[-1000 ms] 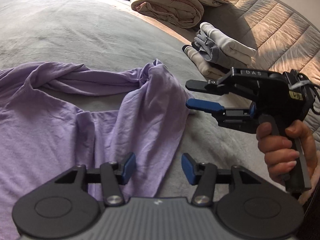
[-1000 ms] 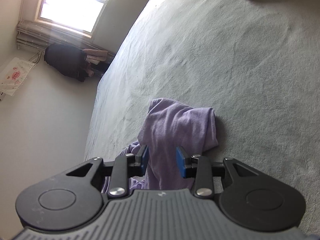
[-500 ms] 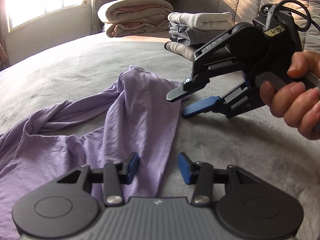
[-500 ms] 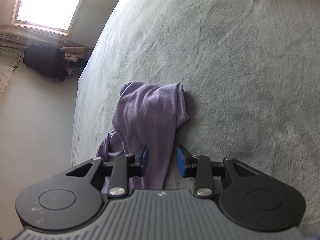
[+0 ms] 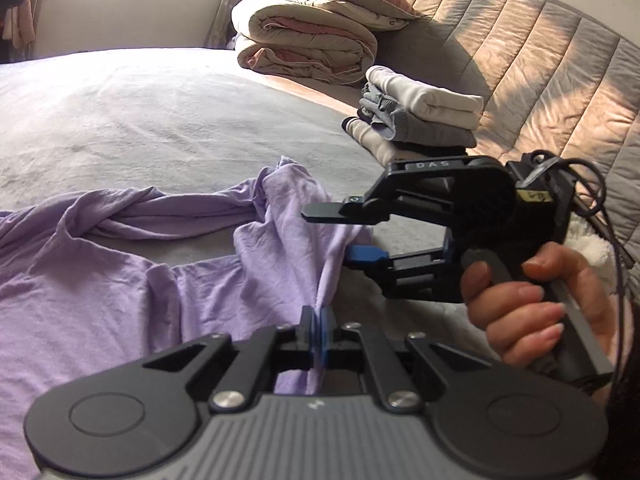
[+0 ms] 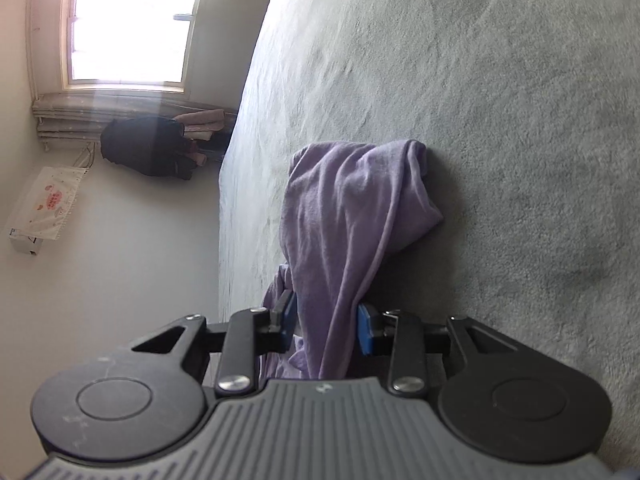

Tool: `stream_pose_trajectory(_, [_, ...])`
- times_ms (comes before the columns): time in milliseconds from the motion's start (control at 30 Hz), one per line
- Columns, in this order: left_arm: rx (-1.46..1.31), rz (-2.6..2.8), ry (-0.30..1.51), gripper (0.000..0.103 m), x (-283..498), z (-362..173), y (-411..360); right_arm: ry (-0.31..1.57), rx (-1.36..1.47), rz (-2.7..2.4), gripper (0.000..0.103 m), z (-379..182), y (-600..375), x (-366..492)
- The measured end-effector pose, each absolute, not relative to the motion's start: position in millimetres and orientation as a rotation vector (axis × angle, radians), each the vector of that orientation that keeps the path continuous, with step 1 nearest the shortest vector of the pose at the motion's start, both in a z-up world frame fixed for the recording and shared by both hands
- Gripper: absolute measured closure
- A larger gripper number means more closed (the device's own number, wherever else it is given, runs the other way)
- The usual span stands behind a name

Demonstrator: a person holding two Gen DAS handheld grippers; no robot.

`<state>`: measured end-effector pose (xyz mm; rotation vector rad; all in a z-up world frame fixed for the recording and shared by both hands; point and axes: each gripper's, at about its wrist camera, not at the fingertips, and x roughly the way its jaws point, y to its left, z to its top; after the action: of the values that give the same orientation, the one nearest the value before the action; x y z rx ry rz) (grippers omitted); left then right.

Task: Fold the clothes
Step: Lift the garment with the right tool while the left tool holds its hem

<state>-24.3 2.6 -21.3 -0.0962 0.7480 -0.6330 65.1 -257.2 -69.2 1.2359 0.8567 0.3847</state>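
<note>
A lilac garment [image 5: 100,292] lies crumpled on the grey bed cover [image 5: 160,112]. One twisted strip of it runs back to a bunched end. In the left wrist view, my left gripper [image 5: 318,334] is shut on a narrow fold of this cloth, which rises taut from the pads. A hand [image 5: 532,308] holds my right gripper [image 5: 330,234] just beyond, turned on its side. Its jaws stand apart around the same fold. In the right wrist view the lilac garment [image 6: 352,208] hangs through the right gripper [image 6: 326,320], and the pads do not press on it.
A stack of folded clothes [image 5: 420,116] and folded quilts with a pillow [image 5: 308,48] sit by the padded headboard [image 5: 540,80]. Beyond the bed's far edge are a window [image 6: 128,20] and dark clothes [image 6: 148,152] on a rack.
My left gripper's jaws have closed onto the lilac fold and lifted it a little. The right gripper has rolled, and the cloth now runs between its open jaws.
</note>
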Motion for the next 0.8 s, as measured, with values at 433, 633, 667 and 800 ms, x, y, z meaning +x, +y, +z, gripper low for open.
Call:
stream_pose_trajectory(433, [-0.047, -0.672, 0.81, 0.101, -45.1, -34.7, 14.6, 0.717, 1.284, 0.282, 0.077, -63.1, -265.8, 77.0])
stream_pose_trajectory(633, [-0.029, -0.697, 0.805, 0.101, -45.9, -33.0, 9.9, 0.602, 1.206, 0.185, 0.098, -38.9, -269.4, 74.5])
stream_pose_trajectory(667, [-0.026, -0.701, 0.803, 0.101, -45.8, -33.0, 8.8, 0.578, 1.178, 0.157, 0.098, -33.0, -270.0, 72.2])
stream_pose_trajectory(800, [-0.028, -0.716, 0.796, 0.101, -44.9, -30.6, 5.7, 0.486, 1.018, 0.089, 0.098, -9.1, -274.2, 44.9])
